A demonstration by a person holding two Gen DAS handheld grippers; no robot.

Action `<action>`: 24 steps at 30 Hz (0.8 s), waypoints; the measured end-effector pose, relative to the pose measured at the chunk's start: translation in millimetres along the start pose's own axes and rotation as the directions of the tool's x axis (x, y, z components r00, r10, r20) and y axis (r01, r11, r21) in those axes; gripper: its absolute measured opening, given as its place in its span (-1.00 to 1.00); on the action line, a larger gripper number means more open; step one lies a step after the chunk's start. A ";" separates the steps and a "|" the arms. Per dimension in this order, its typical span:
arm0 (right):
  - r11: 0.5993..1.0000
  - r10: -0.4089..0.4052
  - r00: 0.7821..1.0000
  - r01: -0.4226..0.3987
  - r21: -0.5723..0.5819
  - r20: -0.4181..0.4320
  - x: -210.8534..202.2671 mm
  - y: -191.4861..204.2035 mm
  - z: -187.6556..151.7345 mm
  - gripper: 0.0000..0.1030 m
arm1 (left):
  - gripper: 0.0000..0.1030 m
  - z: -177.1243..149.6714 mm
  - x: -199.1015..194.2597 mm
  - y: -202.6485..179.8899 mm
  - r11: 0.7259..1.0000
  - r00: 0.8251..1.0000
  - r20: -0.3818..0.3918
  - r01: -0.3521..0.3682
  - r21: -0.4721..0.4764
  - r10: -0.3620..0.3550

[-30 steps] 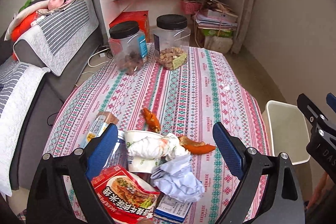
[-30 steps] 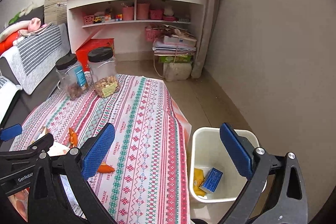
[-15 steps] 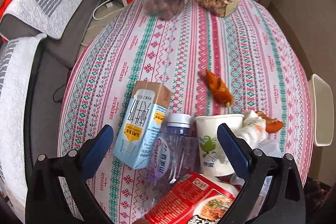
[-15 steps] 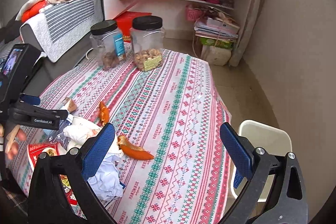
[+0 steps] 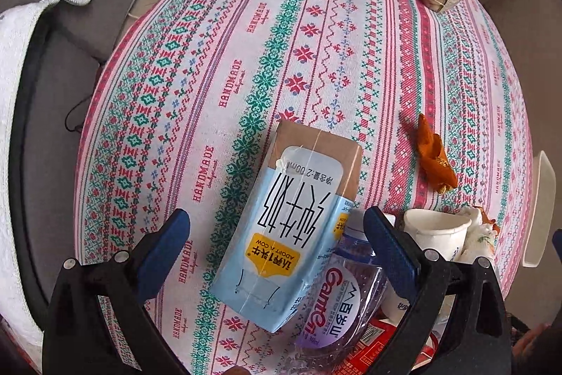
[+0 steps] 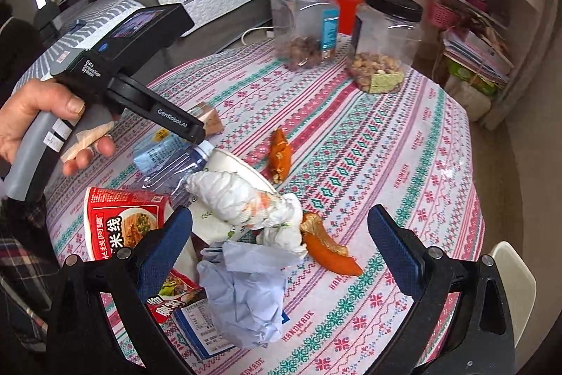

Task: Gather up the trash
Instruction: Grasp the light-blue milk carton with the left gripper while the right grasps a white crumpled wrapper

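two grippers hang over a round table with a pink, green and white patterned cloth (image 5: 246, 65). the left gripper (image 5: 277, 245) points down with its blue pads spread wide, and nothing is squeezed between them. a light blue and brown milk carton (image 5: 291, 234) lies flat on the cloth right between those pads, but they do not touch it. just beside the carton lies a clear plastic bottle with a purple label (image 5: 337, 301), and it touches the carton's side. next to the bottle is a white paper cup (image 5: 435, 231) lying on its side. a piece of orange peel (image 5: 433, 157) sits apart on the cloth, farther out. the right gripper (image 6: 281, 252) is wide open too and holds nothing. under it is a crumpled pale blue paper wad (image 6: 246, 297), and a white crumpled tissue with orange marks (image 6: 246, 199) sticks out of the cup. a red noodle packet (image 6: 123, 220) lies to the left. another long orange peel piece (image 6: 326, 252) lies by the tissue. a hand (image 6: 38, 118) grips the left tool's handle. two clear jars with black lids (image 6: 305, 23) stand at the far side of the table. a white bin (image 6: 513, 283) sits by the table's right edge.
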State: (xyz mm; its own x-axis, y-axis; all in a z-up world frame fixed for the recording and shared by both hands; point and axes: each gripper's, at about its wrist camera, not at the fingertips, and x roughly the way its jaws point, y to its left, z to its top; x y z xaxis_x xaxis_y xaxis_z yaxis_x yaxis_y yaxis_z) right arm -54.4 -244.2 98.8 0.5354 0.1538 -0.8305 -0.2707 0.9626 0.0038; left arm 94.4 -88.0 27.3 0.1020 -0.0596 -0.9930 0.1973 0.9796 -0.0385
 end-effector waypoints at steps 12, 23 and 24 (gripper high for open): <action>0.994 0.077 0.991 -0.085 -0.066 -0.111 37.3 13.1 5.8 0.82 | 0.24 -10.7 -2.4 -20.4 0.995 0.999 0.054 -0.011 0.104 0.005; 0.987 0.145 0.973 -0.131 0.088 -0.180 55.3 1.3 -4.3 0.11 | 0.07 -20.8 -59.7 -13.5 0.997 0.973 0.228 0.006 0.083 -0.025; 0.987 0.145 0.974 -0.130 0.097 -0.173 54.2 0.1 -4.2 0.09 | 0.03 -21.8 -57.3 -14.8 0.996 0.972 0.234 0.010 0.087 -0.030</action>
State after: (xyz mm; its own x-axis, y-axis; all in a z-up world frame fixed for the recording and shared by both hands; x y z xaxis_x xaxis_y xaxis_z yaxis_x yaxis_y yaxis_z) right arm -28.8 -236.7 51.4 0.3441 0.2512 -0.9047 -0.2591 0.9515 0.1656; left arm 64.3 -94.9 82.3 0.3213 -0.1325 -0.9377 0.2820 0.9586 -0.0389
